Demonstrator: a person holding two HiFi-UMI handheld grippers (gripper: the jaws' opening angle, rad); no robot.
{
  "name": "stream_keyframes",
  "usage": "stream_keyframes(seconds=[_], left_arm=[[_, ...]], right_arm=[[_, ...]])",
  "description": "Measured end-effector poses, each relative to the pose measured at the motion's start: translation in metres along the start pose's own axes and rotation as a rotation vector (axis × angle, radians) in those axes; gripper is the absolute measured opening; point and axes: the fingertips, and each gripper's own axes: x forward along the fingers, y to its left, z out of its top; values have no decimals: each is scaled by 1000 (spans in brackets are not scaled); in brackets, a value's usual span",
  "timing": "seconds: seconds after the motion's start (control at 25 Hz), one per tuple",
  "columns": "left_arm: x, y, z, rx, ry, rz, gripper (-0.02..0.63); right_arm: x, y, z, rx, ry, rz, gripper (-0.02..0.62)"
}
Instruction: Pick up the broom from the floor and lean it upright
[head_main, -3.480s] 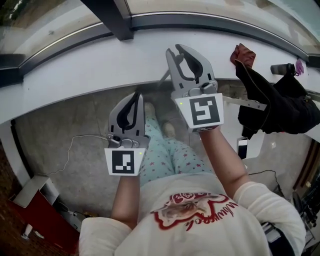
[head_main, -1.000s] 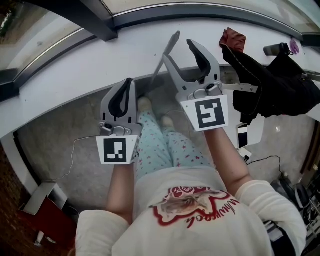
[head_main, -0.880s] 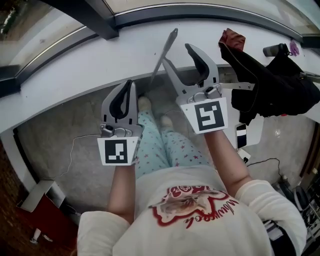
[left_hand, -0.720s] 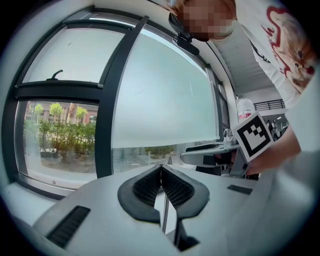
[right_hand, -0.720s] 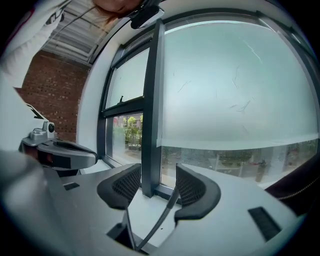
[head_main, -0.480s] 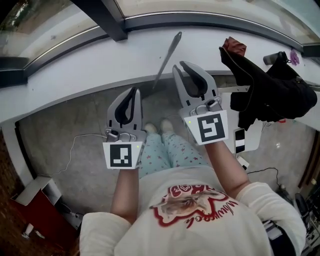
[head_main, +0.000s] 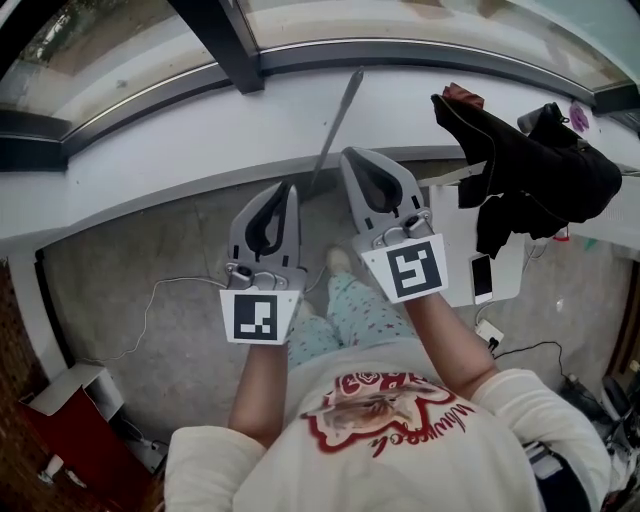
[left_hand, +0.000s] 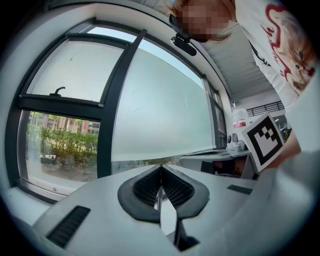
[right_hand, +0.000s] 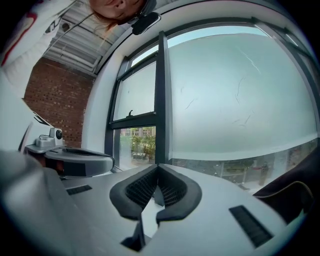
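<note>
The broom's grey handle (head_main: 340, 118) leans upright against the white window sill (head_main: 150, 140); its lower end and head are hidden behind my grippers. My right gripper (head_main: 350, 156) is just below and right of the handle, apart from it. Its jaws have just been closing and now meet with nothing between them, as the right gripper view (right_hand: 158, 167) also shows. My left gripper (head_main: 290, 188) hangs beside it, lower left of the handle, shut and empty. The left gripper view (left_hand: 161, 167) faces the window.
A black jacket (head_main: 530, 170) and a red cloth (head_main: 455, 95) lie on the sill at right. A phone (head_main: 483, 278) rests on a white surface below them. A thin cable (head_main: 150, 310) crosses the grey floor; a red box (head_main: 60, 430) sits at lower left.
The right jaws went from wide open beside the handle to shut on nothing. Both grippers drew back from the broom, which stays leaning against the sill.
</note>
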Motion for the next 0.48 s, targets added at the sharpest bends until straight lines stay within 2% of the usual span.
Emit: stream_keyframes(seconds=[0.24,0.48], left_arm=[[-70,-21,19,19,-48,-51,21],[-182,-38,28,50,-35,-101,21]], right_arm=[[-54,49,17,-27,-28,-57,25],[-123,129,43,-23,-69,-88,25]])
